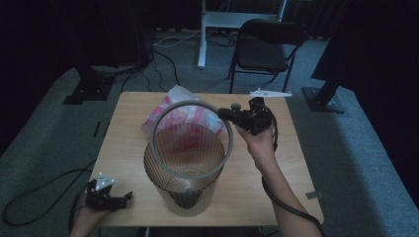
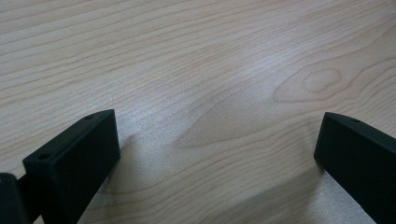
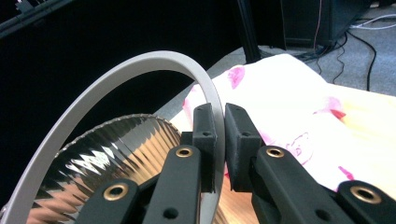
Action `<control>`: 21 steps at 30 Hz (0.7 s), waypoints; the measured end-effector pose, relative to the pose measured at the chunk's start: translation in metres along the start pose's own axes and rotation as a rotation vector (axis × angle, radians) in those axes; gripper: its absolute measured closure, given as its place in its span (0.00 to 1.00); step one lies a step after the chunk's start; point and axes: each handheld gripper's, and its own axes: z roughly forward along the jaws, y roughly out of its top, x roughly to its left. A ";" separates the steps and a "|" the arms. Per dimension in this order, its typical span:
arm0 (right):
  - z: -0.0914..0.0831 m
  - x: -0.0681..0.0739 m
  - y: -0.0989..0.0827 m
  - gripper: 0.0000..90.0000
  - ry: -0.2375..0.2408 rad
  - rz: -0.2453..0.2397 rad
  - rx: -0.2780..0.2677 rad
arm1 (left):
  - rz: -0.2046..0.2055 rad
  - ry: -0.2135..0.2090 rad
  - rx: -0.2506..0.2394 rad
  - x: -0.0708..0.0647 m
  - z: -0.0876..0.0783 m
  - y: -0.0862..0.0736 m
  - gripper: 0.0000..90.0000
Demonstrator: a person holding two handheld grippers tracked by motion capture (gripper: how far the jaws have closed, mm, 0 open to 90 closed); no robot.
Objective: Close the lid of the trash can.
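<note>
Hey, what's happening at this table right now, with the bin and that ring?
A person works at a wooden table with a gripper in each hand. The right gripper is shut on a grey ring, holding it tilted above the ribbed bin. Behind the bin lies a pink and white plastic bag. The left gripper rests open near the table's front left corner, with nothing between its jaws.

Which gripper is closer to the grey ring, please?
Right. The right gripper is clamped on the grey ring at its rim; the left gripper rests open on the table, apart from it.
</note>
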 end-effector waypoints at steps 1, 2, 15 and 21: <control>0.002 0.000 0.000 0.93 0.010 0.004 0.008 | 0.000 0.000 0.000 0.000 0.000 0.000 0.00; 0.004 0.000 -0.001 0.93 0.013 0.004 0.011 | 0.000 0.000 0.000 0.000 0.000 0.000 0.00; 0.023 0.008 -0.007 0.93 0.079 0.001 0.080 | 0.000 -0.001 0.000 0.000 0.000 0.000 0.00; 0.024 0.006 -0.010 0.93 0.091 0.015 0.088 | 0.000 0.000 0.000 0.000 0.000 0.000 0.00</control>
